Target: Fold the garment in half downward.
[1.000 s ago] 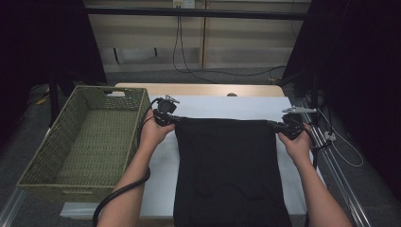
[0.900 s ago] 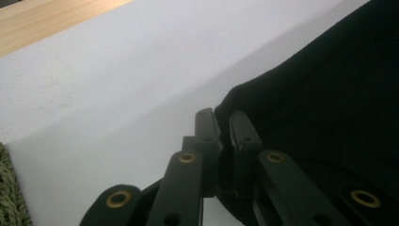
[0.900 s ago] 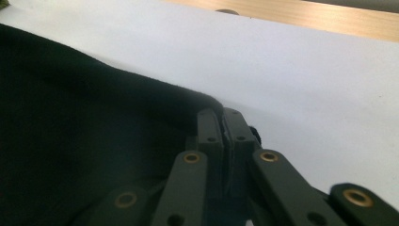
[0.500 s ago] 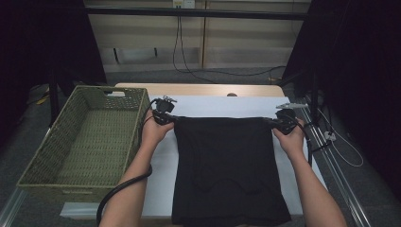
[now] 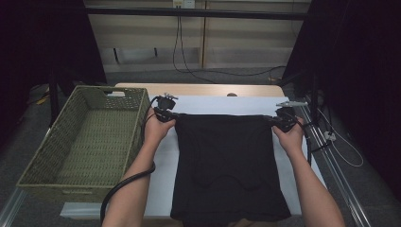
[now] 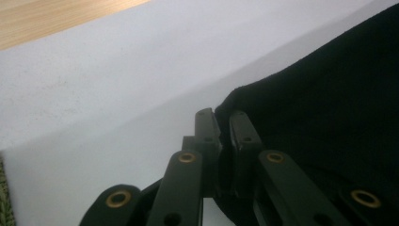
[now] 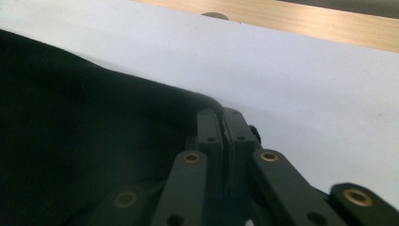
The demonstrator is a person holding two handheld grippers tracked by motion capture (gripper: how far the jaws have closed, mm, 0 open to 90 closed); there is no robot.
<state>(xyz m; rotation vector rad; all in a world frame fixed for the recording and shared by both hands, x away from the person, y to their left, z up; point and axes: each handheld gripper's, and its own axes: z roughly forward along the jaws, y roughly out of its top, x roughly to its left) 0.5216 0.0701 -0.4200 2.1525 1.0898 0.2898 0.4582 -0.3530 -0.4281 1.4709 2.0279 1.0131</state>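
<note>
Both pairs of jaws are clamped on the far edge of the black garment (image 5: 229, 165): the left gripper (image 6: 222, 127) pinches its far left corner between nearly closed jaws, and the right gripper (image 7: 222, 123) does the same at the far right corner, with cloth showing between the pads in each gripper view. Compared with a second ago, the right gripper (image 5: 284, 119) has come inward and slightly back toward the person, so the far edge of the garment now runs almost straight from it to the left gripper (image 5: 163, 112), which has barely shifted. The garment lies flat on the white mat (image 5: 208, 105), its body reaching from the grippers down to the near edge of the table, with a curved seam or hem visible near the middle. The wicker basket (image 5: 82, 142) stands just left of the garment, beyond the left hand (image 5: 158, 128), and looks empty. With the top edge squared and taut between the two grips, the cloth appears ready for a fold, probably by carrying that far edge toward the person over the garment's near half.
</note>
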